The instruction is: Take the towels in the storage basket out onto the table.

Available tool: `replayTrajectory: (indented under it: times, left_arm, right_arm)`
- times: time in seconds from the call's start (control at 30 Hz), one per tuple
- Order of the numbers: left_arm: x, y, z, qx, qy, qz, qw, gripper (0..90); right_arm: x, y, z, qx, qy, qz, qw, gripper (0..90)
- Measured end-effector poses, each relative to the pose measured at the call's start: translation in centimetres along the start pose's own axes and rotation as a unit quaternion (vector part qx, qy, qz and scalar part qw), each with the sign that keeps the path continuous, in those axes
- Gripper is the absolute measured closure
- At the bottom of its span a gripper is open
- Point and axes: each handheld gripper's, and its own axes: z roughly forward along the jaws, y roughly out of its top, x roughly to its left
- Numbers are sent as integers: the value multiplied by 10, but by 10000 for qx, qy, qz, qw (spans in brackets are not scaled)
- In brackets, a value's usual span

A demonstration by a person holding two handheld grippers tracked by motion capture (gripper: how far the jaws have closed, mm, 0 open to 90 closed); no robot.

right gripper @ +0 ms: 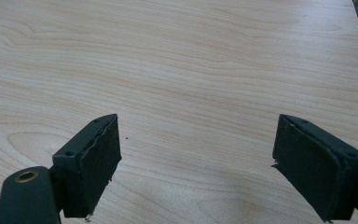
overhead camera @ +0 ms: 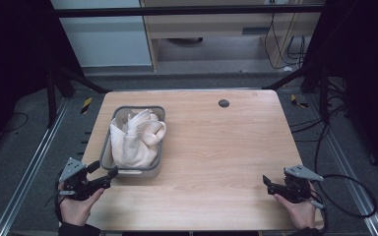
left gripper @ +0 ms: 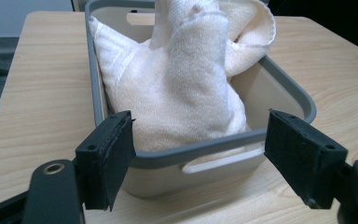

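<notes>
High view: a grey basket (overhead camera: 158, 147) holding a cream towel (overhead camera: 133, 140) sits on the counter (overhead camera: 216, 157) at its left side. The left gripper (overhead camera: 109, 175), fingers wide, faces the basket's near rim. The right gripper (overhead camera: 267, 183), fingers wide, hovers over bare wood, well apart.

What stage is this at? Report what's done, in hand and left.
Done: nothing visibly; the towel lies bunched in the basket, spilling over its rim. In hand: the left gripper is open, jaws either side of the basket's near wall, holding nothing. The right gripper is open over bare table. Left: probably gripping the towel or basket; neither is grasped yet.
</notes>
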Motion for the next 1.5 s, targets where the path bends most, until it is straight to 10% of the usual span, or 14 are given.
replayTrajectory:
  times: [1.5]
  left_arm:
    - [-13, 69, 63, 650, -89, 452, 9968, 245]
  right_arm:
    - [5, 2, 0, -18, 269, 60, 9996, 143]
